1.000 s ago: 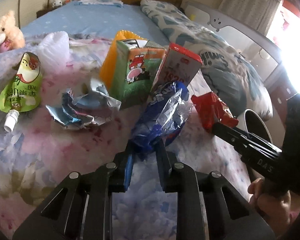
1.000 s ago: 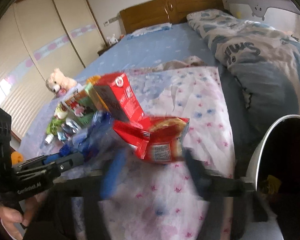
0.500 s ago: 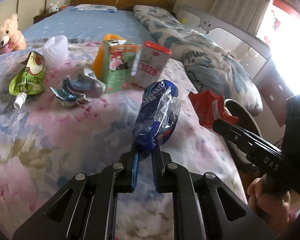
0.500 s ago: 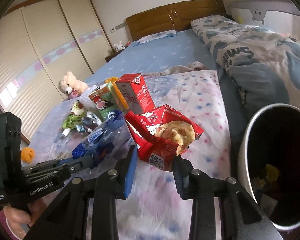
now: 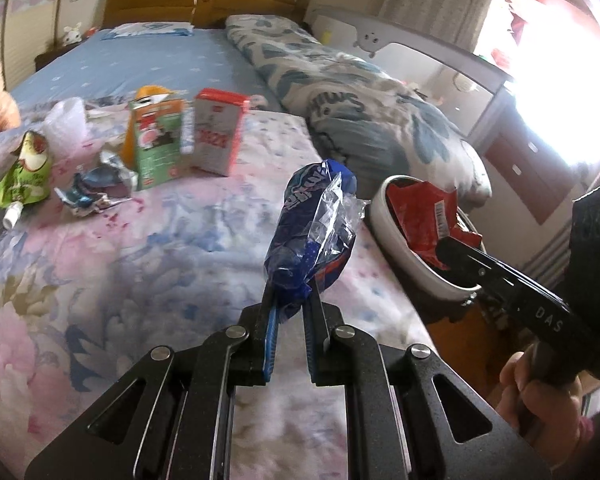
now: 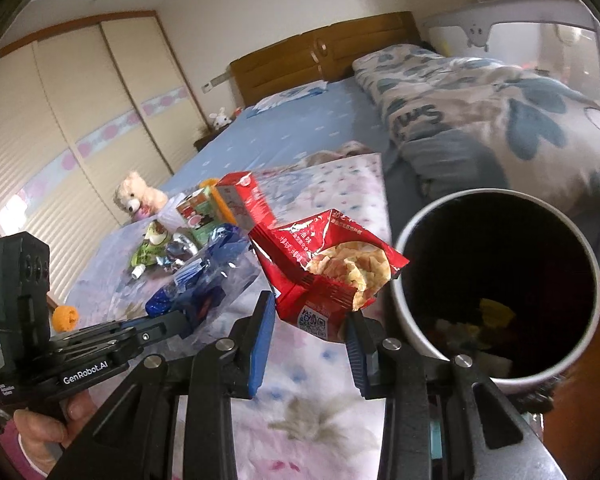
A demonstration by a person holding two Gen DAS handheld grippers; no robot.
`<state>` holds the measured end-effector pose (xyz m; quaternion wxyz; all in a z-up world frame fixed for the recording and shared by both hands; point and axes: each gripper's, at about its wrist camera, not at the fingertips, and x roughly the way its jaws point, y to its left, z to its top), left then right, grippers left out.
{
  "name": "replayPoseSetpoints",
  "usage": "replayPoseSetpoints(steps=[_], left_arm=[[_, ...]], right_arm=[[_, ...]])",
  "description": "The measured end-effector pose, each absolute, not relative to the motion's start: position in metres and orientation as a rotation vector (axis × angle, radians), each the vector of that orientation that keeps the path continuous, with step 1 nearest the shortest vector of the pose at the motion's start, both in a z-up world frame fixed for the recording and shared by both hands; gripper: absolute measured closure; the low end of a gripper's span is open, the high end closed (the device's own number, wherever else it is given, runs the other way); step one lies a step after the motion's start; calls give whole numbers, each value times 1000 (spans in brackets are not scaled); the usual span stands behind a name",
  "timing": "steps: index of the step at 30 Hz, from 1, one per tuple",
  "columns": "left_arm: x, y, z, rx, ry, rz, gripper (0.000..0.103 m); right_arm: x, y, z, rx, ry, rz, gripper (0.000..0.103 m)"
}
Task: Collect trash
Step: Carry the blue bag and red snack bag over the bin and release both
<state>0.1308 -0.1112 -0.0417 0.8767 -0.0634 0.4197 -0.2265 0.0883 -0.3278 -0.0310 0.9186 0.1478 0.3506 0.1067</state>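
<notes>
Left gripper (image 5: 290, 296): clamped on the twisted lower end of the blue wrapper (image 5: 314, 224), jaws nearly together, the wrapper standing up from them clear of the bed.
Right gripper (image 6: 310, 318): pinched on the bottom of the red chip bag (image 6: 324, 268), pads pressed against both its sides (the bag's mouth gaped, with pale chips showing inside).
Red chip bag: held up in the air just left of the bin (image 6: 420, 308) in the right wrist view; in the left wrist view it overlapped the bin's rim.
Bin: white outside, dark inside, standing off the edge of the bed, with a few yellow and pale scraps at its bottom.
Hands: one hand (image 5: 540, 396) gripped the right tool's handle at lower right of the left view; the other hand (image 6: 44, 432) showed at lower left of the right view.
Blanket (image 5: 140, 248): floral, pink and blue, spread over the near part of the bed.
Loose trash on it: a crumpled foil wrapper (image 5: 96, 188) and a green spout pouch (image 5: 22, 176) lay side by side, well behind the grippers.
Cartons: a green carton (image 5: 156, 140) and a red-topped carton (image 5: 218, 132) stood upright, just beside each other.
Clear cup (image 5: 66, 126): behind the pouch.
Teddy (image 6: 136, 200): farther off, near the bed's far left side.
Quilt (image 5: 360, 108): bunched along the right of the bed.
Headboard (image 5: 204, 0): wooden, at the far end.
</notes>
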Motion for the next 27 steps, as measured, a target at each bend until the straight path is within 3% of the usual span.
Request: replayPoseSetpoints(steps=[27], left_arm=[[113,-201,-25,4,873,-621,93]], right_arm=[[44,-418,-32,385,682,65,69]])
